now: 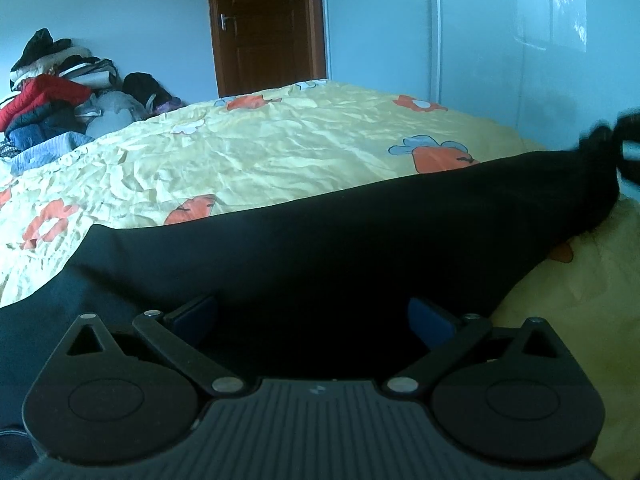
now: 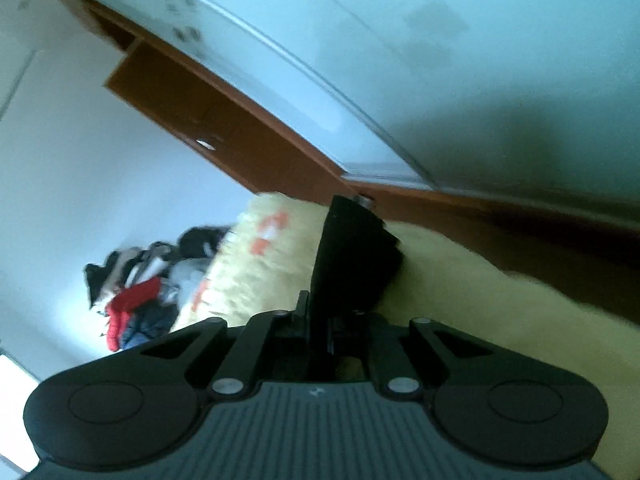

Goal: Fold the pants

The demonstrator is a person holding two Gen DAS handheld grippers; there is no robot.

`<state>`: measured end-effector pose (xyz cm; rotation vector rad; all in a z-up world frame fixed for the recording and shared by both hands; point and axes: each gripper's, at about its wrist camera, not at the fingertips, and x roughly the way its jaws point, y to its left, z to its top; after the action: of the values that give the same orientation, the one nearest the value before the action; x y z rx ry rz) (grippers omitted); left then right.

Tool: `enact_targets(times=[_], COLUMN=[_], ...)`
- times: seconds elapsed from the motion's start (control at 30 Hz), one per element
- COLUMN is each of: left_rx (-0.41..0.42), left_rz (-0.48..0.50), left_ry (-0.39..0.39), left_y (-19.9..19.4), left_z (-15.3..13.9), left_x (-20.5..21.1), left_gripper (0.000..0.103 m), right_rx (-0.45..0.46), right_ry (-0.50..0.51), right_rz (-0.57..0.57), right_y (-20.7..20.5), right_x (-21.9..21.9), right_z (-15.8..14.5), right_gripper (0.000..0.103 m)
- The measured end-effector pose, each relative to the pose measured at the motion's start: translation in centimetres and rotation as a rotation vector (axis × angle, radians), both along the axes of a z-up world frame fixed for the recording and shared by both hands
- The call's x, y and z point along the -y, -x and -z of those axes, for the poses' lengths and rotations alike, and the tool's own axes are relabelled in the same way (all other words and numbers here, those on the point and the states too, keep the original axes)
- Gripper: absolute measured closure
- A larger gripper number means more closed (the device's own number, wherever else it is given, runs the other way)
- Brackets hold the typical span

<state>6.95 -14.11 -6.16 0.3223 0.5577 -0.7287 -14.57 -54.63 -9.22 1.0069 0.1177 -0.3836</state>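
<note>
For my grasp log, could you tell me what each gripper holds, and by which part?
The right gripper is shut on the black pants, pinching one end of the fabric. The left gripper is open over the pants, holding nothing.

Lighting: cool, bluish daylight; window reflection on glossy wardrobe door (image 1: 560, 12). Left wrist view sharp, barrel-distorted, corners vignetted. Right wrist view tilted, motion-blurred throughout; soft shadow on wall (image 2: 520, 136).

Pale blue walls (image 1: 120, 8), brown wooden door (image 1: 264, 24), yellow flowered bedspread (image 1: 260, 152).
</note>
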Motion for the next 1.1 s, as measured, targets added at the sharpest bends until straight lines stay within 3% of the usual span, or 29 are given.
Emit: enact_targets(times=[0.13, 0.27, 0.4, 0.5, 0.53, 0.73, 0.93, 1.1], left_rx=[-0.008, -0.015, -0.066, -0.083, -0.076, -0.001, 0.003, -0.035], left_rz=[0.000, -0.012, -0.028, -0.025, -0.029, -0.120, -0.242, -0.312], left_ry=[0.011, 0.064, 0.145, 0.079, 0.060, 0.131, 0.121, 0.168], left_y=[-0.1, 0.2, -0.4, -0.9, -0.8, -1.2, -2.7, -3.7], left_z=[0.0, -1.0, -2.6, -2.5, -2.5, -5.0, -5.8, -6.4], left_x=[-0.1, -0.9, -2.2, -2.2, -2.3, -5.0, -8.0, -10.1], left_gripper=[0.000, 0.002, 0.001, 0.003, 0.007, 0.004, 0.004, 0.004], right_rx=[0.101, 0.138, 0.024, 0.018, 0.035, 0.055, 0.130, 0.276], right_ry=[0.204, 0.273, 0.125, -0.001, 0.000, 0.344, 0.317, 0.472], right_rz=[-0.025, -0.039, 0.003, 0.040, 0.040, -0.027, -0.086, -0.166], right_y=[-0.3, -0.3, -1.0, -0.2, -0.1, -1.1, -4.5, -4.6], right_x=[-1.1, -1.9, 0.0, 1.0, 0.8, -3.5, -2.7, -5.9], right_z=[-5.8, -8.1, -4.3, -1.9, -2.2, -9.6, -13.0, -19.5], right_gripper=[0.096, 0.096, 0.096, 0.096, 0.096, 0.096, 0.096, 0.096])
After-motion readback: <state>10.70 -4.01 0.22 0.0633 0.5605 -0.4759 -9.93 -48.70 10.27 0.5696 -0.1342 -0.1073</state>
